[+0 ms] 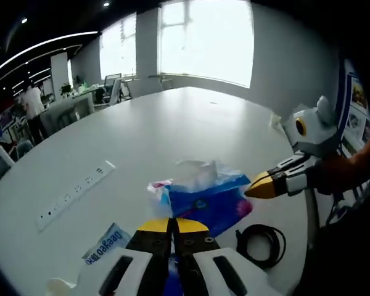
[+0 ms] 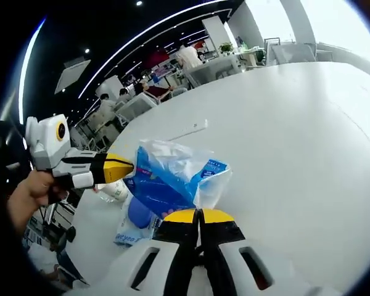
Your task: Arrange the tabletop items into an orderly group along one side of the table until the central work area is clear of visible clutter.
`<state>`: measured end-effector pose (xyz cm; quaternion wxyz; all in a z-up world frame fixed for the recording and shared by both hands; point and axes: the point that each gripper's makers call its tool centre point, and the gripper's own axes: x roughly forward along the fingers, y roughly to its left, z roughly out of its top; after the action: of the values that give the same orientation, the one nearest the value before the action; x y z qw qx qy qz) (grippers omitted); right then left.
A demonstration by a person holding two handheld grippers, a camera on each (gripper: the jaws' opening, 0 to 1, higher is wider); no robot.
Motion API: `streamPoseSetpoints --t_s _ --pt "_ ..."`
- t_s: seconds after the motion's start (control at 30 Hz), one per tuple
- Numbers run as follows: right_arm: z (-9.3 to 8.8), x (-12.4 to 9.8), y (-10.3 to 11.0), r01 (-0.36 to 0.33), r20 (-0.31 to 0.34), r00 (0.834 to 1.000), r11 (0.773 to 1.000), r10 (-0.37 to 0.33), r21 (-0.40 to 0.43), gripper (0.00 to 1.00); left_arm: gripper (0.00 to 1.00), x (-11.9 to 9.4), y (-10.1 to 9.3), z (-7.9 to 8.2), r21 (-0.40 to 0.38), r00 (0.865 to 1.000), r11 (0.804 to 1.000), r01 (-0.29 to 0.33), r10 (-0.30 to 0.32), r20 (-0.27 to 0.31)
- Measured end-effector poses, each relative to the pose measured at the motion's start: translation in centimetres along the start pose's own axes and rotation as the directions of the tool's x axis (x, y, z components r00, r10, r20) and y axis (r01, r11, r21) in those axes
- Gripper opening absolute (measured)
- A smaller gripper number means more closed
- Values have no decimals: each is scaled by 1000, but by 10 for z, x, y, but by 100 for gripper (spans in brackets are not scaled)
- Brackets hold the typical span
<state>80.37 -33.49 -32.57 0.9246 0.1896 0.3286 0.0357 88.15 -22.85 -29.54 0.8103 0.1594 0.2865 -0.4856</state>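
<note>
Left gripper view: blue tissue pack (image 1: 206, 200) just ahead of the left gripper (image 1: 172, 226), jaws pressed together, gripping nothing visible. Right gripper (image 1: 265, 184) touching or nearly touching the pack's far end from the right, yellow tips closed. Pack's long axis across the view. Black cable loop (image 1: 262, 243) just beside, leaflet (image 1: 108, 243) near, power strip (image 1: 74, 194) well apart. White surface (image 1: 191, 123) open beyond. Right gripper view: pack right at closed tips; contact unclear.

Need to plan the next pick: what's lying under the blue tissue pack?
The blue tissue pack partly overlaps a white printed packet near the left tool. What lies beneath its middle is covered.
</note>
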Motion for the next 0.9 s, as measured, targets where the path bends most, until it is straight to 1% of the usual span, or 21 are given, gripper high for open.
streamPoseSetpoints --t_s 0.03,0.07,0.17,0.33,0.4,0.5,0.73,0.77,0.83,0.9 --pt "2 -2 0 1 1 1000 1000 -1 -8 0 0 0 -1 1 -3 1000 1000 -2 2 4" --pt "7 -2 -5 5 2 1000 1000 -5 -23 0 0 1 -2 4 -15 1000 1000 -8 8 17" --pt "15 0 -15 12 7 1000 999 -12 -34 0 0 3 -7 6 -36 1000 999 -10 11 28" --pt "23 0 -27 26 7 1000 997 -25 -78 0 0 9 -16 11 -56 999 998 -10 13 46" --pt "26 0 -32 41 8 999 993 -41 -110 0 0 13 -18 12 -75 999 997 -7 11 50" --pt "32 1 -43 49 11 999 991 -48 -124 0 0 20 -23 14 -88 999 996 -2 7 50" --pt "38 6 -60 69 18 998 985 -67 -156 0 0 33 -30 13 -110 999 994 8 -3 49" --pt "39 8 -64 72 17 997 984 -71 -162 0 0 35 -31 12 -120 999 993 7 -2 48" --pt "40 9 -66 77 20 997 981 -75 -177 0 0 40 -31 12 -135 999 991 2 5 50" --pt "41 12 -73 81 22 997 982 -79 -170 0 0 44 -31 12 -149 998 989 -4 12 54"
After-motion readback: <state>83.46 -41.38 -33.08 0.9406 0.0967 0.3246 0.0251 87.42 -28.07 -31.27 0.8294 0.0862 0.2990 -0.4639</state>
